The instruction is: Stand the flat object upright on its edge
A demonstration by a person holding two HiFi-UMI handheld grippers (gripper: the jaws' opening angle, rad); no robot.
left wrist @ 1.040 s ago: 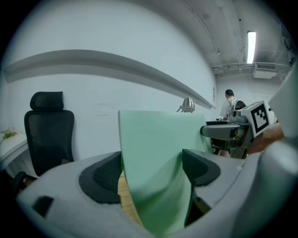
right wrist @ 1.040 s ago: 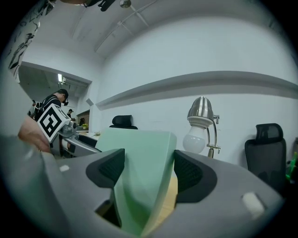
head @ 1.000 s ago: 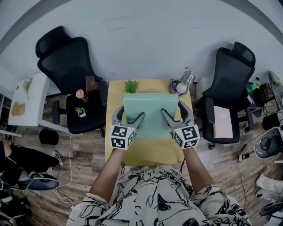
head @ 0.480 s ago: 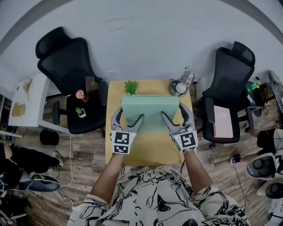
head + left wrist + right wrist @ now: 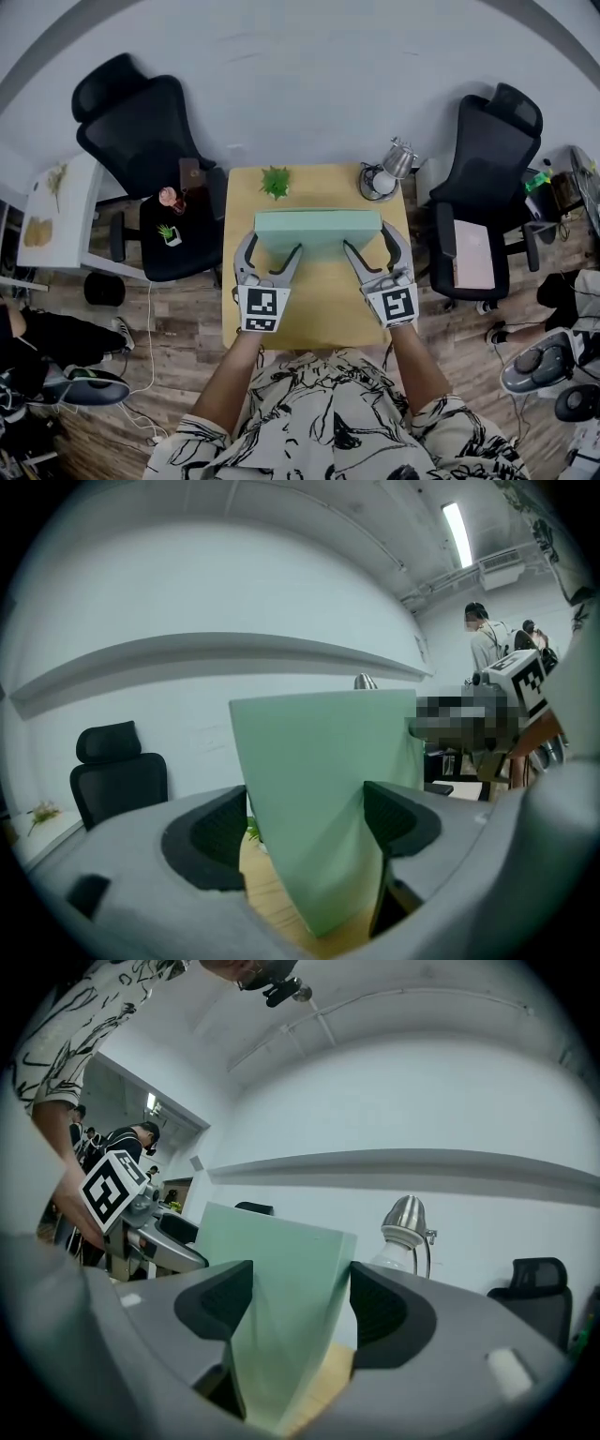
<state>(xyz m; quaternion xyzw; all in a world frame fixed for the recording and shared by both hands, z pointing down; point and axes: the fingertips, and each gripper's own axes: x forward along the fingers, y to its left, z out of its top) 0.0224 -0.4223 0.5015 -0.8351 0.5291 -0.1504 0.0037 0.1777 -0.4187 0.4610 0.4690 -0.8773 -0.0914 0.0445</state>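
A pale green flat slab [image 5: 319, 225] stands nearly upright on its long edge across the yellow table [image 5: 319, 314]; from the head view I see mostly its top edge. My left gripper [image 5: 267, 255] is shut on the slab's left end, its jaws having just closed a little further on it. My right gripper [image 5: 373, 248] is shut on the right end. In the left gripper view the slab [image 5: 319, 789] fills the gap between the dark pads [image 5: 398, 817]. The right gripper view shows the slab [image 5: 291, 1288] held the same way between its pads [image 5: 220, 1302].
A small potted plant [image 5: 276, 181] and a metal desk lamp [image 5: 387, 173] stand at the table's far edge, just behind the slab. Black office chairs [image 5: 141, 122] [image 5: 487, 169] flank the table. A white side table [image 5: 56, 211] sits far left.
The slab has tipped from a lean to nearly upright, so its face shows much narrower. Both grippers rolled with it and stayed on its ends.
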